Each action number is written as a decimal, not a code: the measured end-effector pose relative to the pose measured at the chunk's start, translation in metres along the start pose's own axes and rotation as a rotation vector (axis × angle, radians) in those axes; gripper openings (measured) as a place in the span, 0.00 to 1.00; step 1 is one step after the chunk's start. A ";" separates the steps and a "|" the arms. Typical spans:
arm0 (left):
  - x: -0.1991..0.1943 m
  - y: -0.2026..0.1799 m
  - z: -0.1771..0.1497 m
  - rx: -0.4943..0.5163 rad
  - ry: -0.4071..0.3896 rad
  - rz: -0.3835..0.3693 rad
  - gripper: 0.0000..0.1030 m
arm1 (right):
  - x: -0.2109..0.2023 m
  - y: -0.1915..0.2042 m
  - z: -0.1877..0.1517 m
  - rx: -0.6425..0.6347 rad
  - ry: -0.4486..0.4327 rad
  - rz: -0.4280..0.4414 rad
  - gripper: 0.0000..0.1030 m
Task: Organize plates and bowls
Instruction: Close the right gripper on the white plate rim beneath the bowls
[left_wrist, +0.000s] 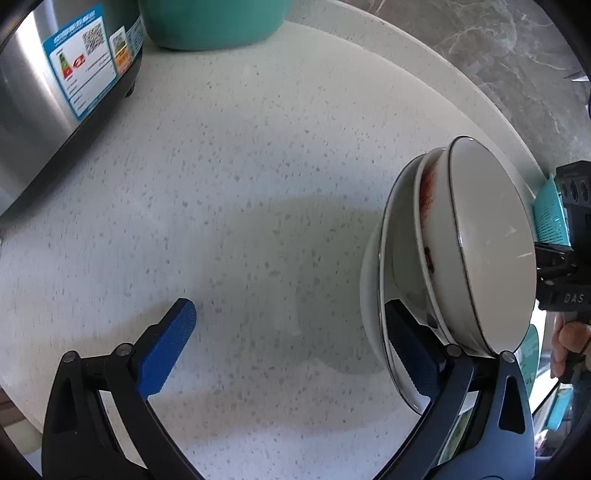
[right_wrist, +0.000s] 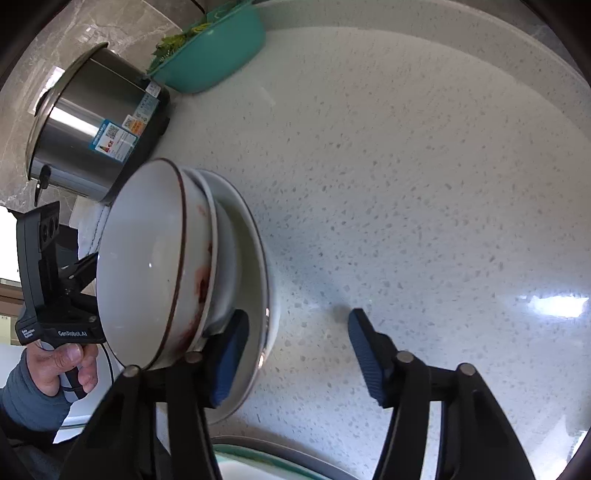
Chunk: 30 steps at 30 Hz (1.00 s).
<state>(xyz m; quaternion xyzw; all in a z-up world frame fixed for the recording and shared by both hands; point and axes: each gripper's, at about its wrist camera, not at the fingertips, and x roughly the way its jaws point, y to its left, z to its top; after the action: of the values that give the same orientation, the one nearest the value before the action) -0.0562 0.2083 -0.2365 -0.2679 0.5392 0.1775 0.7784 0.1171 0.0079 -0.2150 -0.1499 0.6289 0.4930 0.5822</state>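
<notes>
A stack of white dishes stands on the speckled white counter (left_wrist: 240, 184): a dark-rimmed bowl (left_wrist: 491, 243) nested in a red-patterned bowl (left_wrist: 428, 199), on a white plate (left_wrist: 384, 266). The same stack shows in the right wrist view, with the top bowl (right_wrist: 140, 258) and the plate (right_wrist: 255, 254). My left gripper (left_wrist: 291, 314) is open, its right finger (left_wrist: 410, 347) resting inside the plate's rim. My right gripper (right_wrist: 295, 332) is open, its left finger (right_wrist: 229, 358) inside the plate's rim on the opposite side. Neither gripper is closed on the stack.
A steel rice cooker (right_wrist: 92, 125) stands at the back of the counter beside a teal basin (right_wrist: 214, 48) holding greens. A teal basket (left_wrist: 550, 214) sits behind the stack. The counter's rounded edge (left_wrist: 480, 96) meets a marble wall.
</notes>
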 end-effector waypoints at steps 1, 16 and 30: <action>0.000 0.000 0.002 0.007 -0.009 -0.007 0.92 | 0.001 -0.001 0.001 0.005 -0.003 0.004 0.56; 0.010 -0.051 0.026 0.142 -0.004 -0.064 0.17 | 0.006 0.011 0.004 -0.014 -0.021 0.021 0.21; -0.002 -0.046 0.021 0.141 -0.037 -0.037 0.12 | 0.005 0.021 0.001 -0.022 -0.039 -0.073 0.21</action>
<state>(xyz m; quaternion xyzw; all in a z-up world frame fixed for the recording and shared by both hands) -0.0152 0.1846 -0.2187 -0.2188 0.5308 0.1296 0.8085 0.1003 0.0200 -0.2095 -0.1695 0.6061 0.4811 0.6103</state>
